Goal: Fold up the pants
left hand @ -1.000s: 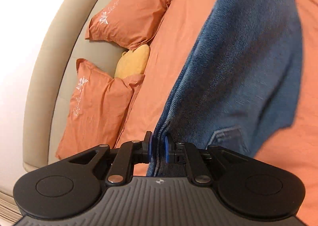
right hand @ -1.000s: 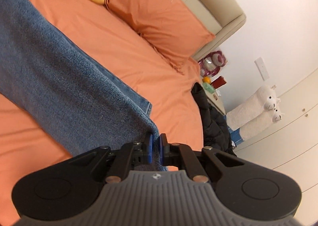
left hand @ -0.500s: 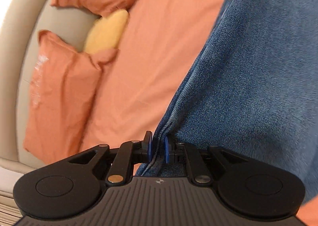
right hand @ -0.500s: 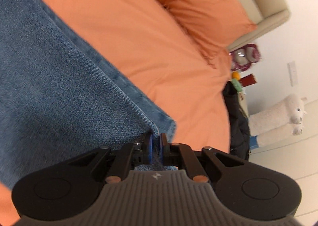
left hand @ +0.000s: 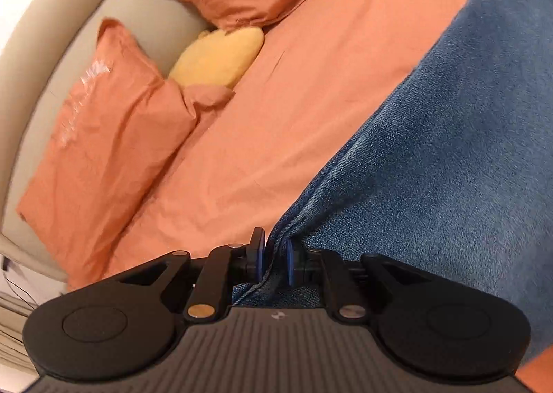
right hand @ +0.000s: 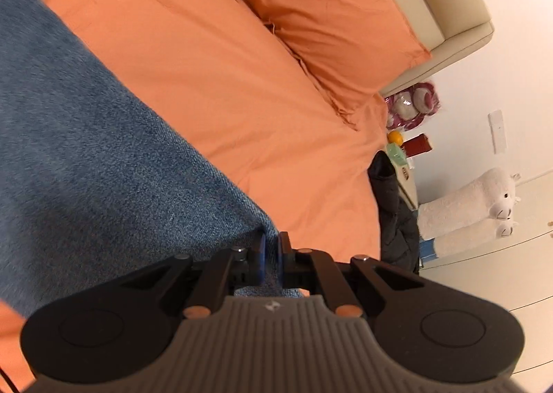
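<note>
Holding denim at both ends rn. Left gripper (left hand: 274, 256): jaws narrow, clamped on a seam/edge of the pants (left hand: 449, 158), fabric bunched between the blue pads (left hand: 258, 254). Jeans run fwd and to the right of the jaws; can't tell if that span hangs or lies flat. To the left of the jaws, well apart: two orange pillows (left hand: 114, 137), yellow cushion (left hand: 217, 59) between them, beige headboard (left hand: 45, 57) behind. Orange sheet (left hand: 293, 109) just ahead-left of the tips.

Right gripper (right hand: 271, 256): jaws narrow too, pinching a corner of the same pants (right hand: 96, 158), cloth spreading fwd-left of the tips. Bare sheet (right hand: 242, 89) ahead, pillow (right hand: 338, 23) further fwd-right, dark garment (right hand: 394, 206) off the bed edge to the right, white plush alpacas (right hand: 484, 203) beyond it.

Judgement: mid-fold, carrying the held edge over the bed. To do it well:
- keep both grips tight, don't relax until cloth is down
- hold the 2 grippers level + equally tensioned so the edge stays straight, no sag in the middle
- lower both together, lay edge onto matching edge, then let go
- left grip looks bunched, so a crease at that corner is likely; pull slightly outward before setting down
</note>
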Available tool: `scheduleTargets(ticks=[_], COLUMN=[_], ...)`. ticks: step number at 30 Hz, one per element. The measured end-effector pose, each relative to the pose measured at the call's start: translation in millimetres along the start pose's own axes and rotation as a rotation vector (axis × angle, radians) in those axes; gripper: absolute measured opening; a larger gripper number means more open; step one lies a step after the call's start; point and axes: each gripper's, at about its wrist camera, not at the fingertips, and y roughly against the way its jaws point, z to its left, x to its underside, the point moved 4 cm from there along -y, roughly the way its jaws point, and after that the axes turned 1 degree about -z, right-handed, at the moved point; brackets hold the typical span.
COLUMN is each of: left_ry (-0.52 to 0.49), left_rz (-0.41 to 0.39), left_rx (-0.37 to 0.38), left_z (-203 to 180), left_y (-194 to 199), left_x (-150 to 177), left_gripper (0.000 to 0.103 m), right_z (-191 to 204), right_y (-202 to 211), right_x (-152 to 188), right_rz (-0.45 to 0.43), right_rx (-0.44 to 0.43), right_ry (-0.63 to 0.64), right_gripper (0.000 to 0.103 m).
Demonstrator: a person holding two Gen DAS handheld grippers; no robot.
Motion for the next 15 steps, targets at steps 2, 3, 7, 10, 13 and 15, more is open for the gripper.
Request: scheduleTargets(ticks=[2,3,7,10,13,15], left_ry=[0.009,-0.005,-0.030,-0.017,-0.008,-0.002], left_rz=[0.032,0.035,0.061,0.075,0.082,0.078], left_rx=[0.022,0.021,0.011,0.022,0.021,0.020], left_z=[-1.4,-4.0,-15.2,-18.3,-18.3,-15.8], left_y=[-20.8,-30.1,-57.1,-69.4,-73.6,-68.0], left_x=[-4.2,-5.3,-2.9,1.9,3.2,1.4], left_gripper=[0.015,0.015,0.015,0.015,0.015,0.015], right_z=[5.8,11.3,34.7,43.6,43.7,38.5], right_y=[-25.8,-38.3,-80.0,-101.3,-111.7,-110.9], right_x=[-7.3,-10.7,-23.3,-24.8,-24.8,-29.3], right_rz=[0.030,0.043,0.088,0.118,0.122,0.098], right_rx=[-0.014,-0.022,-0.035,-0.054,-0.074,-0.060], right_ry=[-0.008,0.001,0.030,0.017,-0.021,-0.035], right_gripper=[0.000,0.000,0.000,0.000,0.000,0.000])
